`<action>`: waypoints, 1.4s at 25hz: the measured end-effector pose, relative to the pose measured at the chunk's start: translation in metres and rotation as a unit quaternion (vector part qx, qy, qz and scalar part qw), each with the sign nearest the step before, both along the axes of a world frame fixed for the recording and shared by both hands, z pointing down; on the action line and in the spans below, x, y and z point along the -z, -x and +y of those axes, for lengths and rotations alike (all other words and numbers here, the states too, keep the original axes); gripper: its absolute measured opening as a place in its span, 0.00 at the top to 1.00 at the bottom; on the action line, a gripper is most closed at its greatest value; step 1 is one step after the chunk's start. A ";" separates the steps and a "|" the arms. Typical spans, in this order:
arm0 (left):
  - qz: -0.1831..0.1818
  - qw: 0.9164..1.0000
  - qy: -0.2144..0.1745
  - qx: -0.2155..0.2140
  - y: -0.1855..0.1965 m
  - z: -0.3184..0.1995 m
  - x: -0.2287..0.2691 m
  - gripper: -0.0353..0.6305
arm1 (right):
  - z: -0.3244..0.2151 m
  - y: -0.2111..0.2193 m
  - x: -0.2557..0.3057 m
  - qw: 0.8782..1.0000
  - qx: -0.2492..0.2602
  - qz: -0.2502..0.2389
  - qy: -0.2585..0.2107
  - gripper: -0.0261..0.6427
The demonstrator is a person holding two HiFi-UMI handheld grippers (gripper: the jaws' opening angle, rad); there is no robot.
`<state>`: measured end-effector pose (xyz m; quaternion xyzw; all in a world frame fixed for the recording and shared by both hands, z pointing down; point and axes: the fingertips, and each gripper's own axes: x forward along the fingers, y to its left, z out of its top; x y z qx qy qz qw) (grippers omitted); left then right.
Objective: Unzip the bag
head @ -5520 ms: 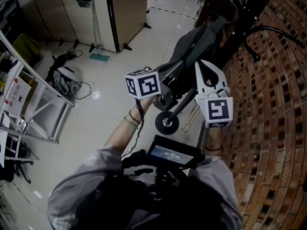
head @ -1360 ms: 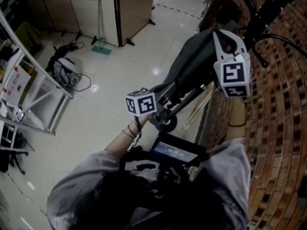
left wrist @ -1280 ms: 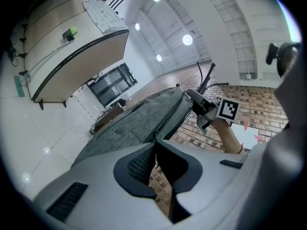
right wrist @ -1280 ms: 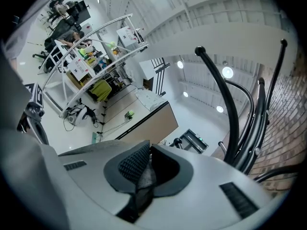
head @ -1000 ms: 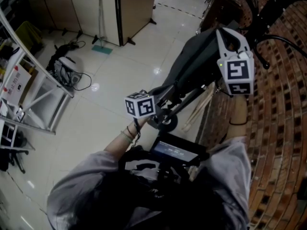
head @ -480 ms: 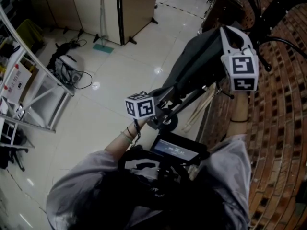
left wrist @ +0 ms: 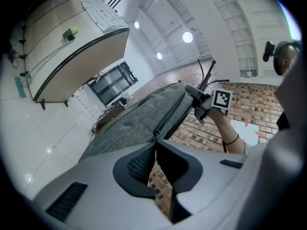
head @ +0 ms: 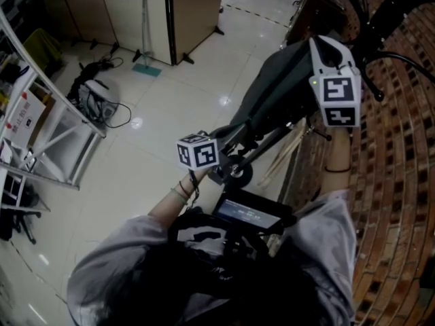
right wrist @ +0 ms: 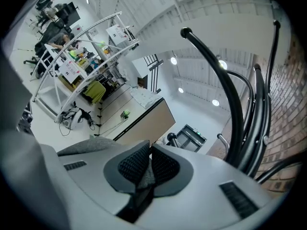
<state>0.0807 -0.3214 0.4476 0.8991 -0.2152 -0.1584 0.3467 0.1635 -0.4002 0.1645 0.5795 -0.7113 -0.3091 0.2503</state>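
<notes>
Well, the left claw (left wrist: 155,150) is closed tight on the zipper pull (left wrist: 154,136) — beyond it the grey bag (left wrist: 129,121) stretches up to the right claw (right wrist: 149,161), which pinches a fold of the bag's fabric. A dark slit (left wrist: 173,119) runs from the pull toward the right claw, so the zip looks partly open; how much remains I can't tell. Left forearm (head: 173,195) low, right arm (head: 336,151) reaching high — bag taut between.
</notes>
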 end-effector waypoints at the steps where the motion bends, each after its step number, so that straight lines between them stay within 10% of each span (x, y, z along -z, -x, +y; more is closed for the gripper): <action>1: 0.001 1.000 0.002 -0.002 0.001 -0.001 -0.001 0.92 | 0.001 0.001 -0.001 1.000 -0.001 0.002 -0.003 0.93; 19: -0.049 0.998 0.009 0.034 0.035 0.000 -0.018 0.91 | 0.063 -0.008 -0.035 0.993 0.011 -0.112 -0.029 0.87; 35: -0.123 0.987 -0.060 0.083 0.053 0.002 0.010 0.91 | 0.116 -0.032 -0.194 0.963 -0.033 -0.256 0.084 0.97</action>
